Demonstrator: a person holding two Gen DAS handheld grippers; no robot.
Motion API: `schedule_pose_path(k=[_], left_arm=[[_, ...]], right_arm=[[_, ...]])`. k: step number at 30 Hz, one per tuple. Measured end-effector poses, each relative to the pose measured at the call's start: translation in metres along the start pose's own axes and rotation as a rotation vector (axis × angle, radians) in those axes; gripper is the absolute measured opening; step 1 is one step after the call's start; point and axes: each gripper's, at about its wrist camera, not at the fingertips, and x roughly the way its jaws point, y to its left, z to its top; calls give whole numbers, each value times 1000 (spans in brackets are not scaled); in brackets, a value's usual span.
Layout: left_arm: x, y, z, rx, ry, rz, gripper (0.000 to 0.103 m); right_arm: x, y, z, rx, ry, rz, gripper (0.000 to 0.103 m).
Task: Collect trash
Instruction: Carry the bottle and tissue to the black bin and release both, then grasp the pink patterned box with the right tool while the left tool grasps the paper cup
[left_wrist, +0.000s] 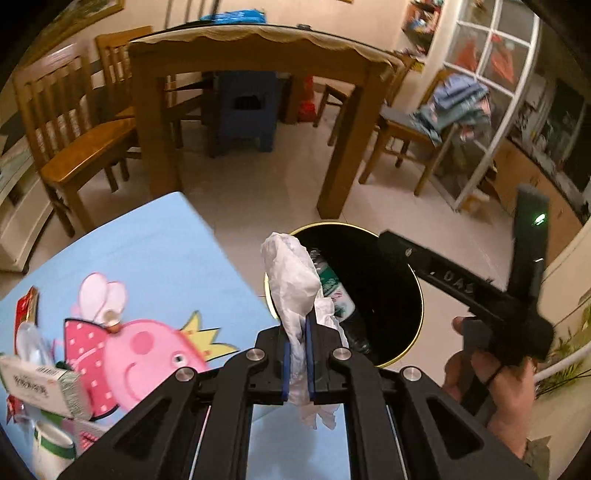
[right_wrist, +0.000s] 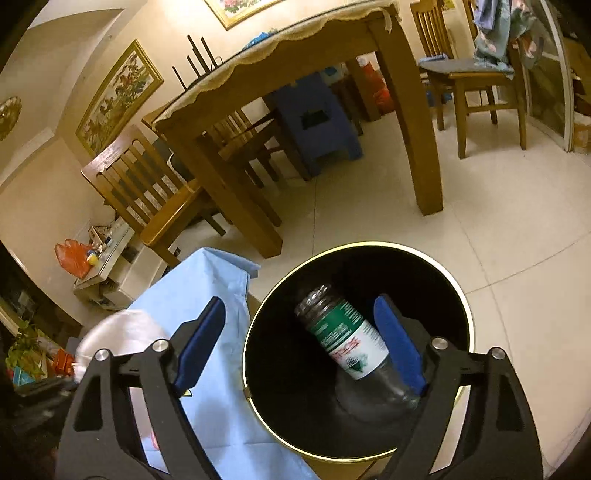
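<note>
My left gripper (left_wrist: 298, 325) is shut on a crumpled white plastic wad (left_wrist: 291, 273), held over the corner of the blue cartoon tablecloth (left_wrist: 155, 251), right beside the black bin (left_wrist: 410, 302). A clear plastic bottle (left_wrist: 334, 291) with a green and white label lies in the bin. My right gripper (right_wrist: 300, 304) hangs open just above the bin's gold rim (right_wrist: 245, 350), its blue pads on either side of the bottle (right_wrist: 343, 339) without touching it. A person's hand (left_wrist: 491, 373) holds that gripper.
A small box (left_wrist: 40, 387), a white cup (left_wrist: 51, 450) and a red wrapper (left_wrist: 26, 310) sit at the blue table's left end. Behind stand a wooden dining table (left_wrist: 258, 51), several wooden chairs (left_wrist: 85, 147) and a blue stool (left_wrist: 245, 110) on pale floor tiles.
</note>
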Motion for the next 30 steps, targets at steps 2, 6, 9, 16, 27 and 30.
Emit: schedule_pose_path(k=[2,6,9,16,27,30], left_arm=[[9,-7,1,14,11,0,4],[27,-20,6,41,29,10,5],[38,-31,10,67,37,18,13],[66,-48,25,100,44,44,30],[32,-26,9,79,29,89,83],[-3,-7,-16,32,-24,101,96]], right_arm=[[-10,-10,5,7,-26,-19,92],[-38,-31,20,74,-97,-39,93],[-55,-43,26,112,-131,-30,94],[-73,-51,33,128,-165,-38,95],[-72,-27,31,79,-167,-39,97],[-65,-5,29,3,-152,-20,97]])
